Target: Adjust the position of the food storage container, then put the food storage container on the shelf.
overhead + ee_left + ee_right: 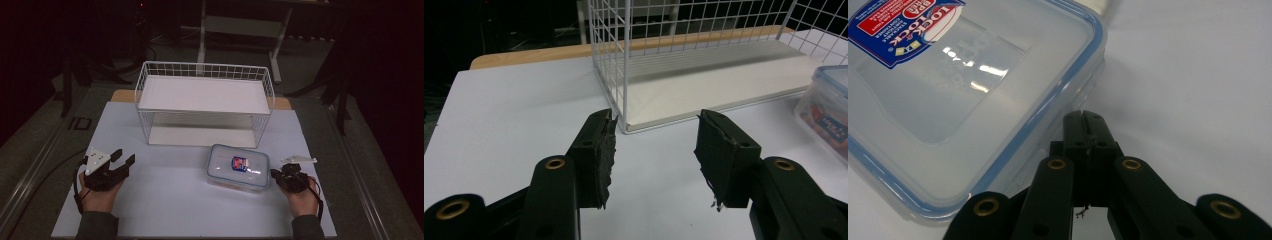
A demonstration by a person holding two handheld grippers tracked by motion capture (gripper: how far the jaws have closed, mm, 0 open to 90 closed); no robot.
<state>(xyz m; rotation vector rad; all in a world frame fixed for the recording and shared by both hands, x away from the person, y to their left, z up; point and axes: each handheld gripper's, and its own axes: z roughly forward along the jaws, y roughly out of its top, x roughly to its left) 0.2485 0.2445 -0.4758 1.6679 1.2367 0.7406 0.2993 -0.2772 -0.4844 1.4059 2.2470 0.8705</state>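
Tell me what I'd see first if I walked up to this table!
Probably the white wire shelf rack standing at the back of the white tabletop. In front of it, toward the right, sits a clear plastic food container with a blue-rimmed lid and a red and blue label. The right hand-held gripper, jaws shut, is at its right edge, while the left hand-held gripper is open over bare table.

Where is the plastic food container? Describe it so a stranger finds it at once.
Start at the white wire shelf rack at the back of the white table. Just in front of its right end sits the clear food container, beside the right gripper. Its blue-rimmed lid and red-and-blue label set it apart.
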